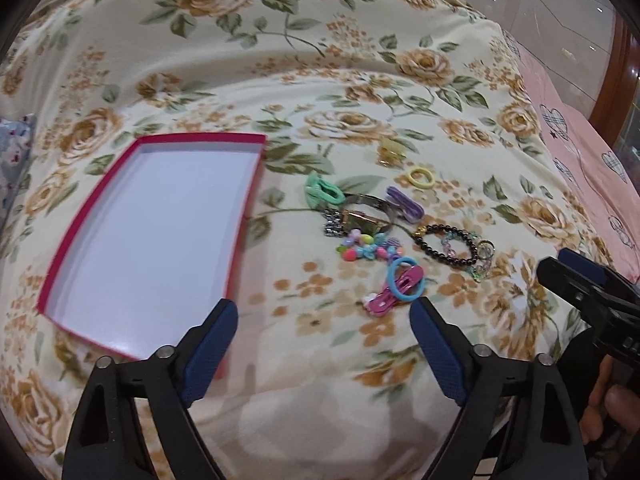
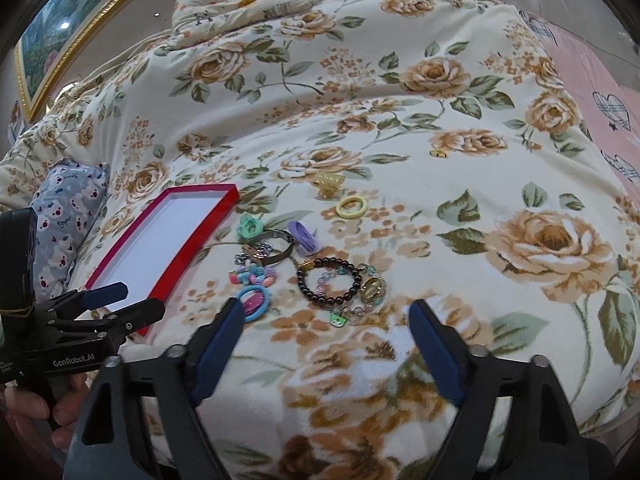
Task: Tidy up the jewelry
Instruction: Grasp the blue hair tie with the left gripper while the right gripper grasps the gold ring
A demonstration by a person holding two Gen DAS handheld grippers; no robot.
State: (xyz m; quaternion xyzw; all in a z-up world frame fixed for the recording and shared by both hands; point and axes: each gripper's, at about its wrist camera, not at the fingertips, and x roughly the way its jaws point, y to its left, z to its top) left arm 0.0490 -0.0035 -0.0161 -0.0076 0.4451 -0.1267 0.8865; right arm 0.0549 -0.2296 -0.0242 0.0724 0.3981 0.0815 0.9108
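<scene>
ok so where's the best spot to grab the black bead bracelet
Probably the near arc of the black bead bracelet: it lies flat as an open loop. Come down from above with one finger inside the loop and one outside. Its far and right sides touch the clear bead chain and gold ring.

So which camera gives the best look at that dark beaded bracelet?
The right wrist view: the dark beaded bracelet lies nearly centred, just ahead of the open right gripper, its whole loop visible. The left wrist view shows it too, but smaller and off to the right.
</scene>
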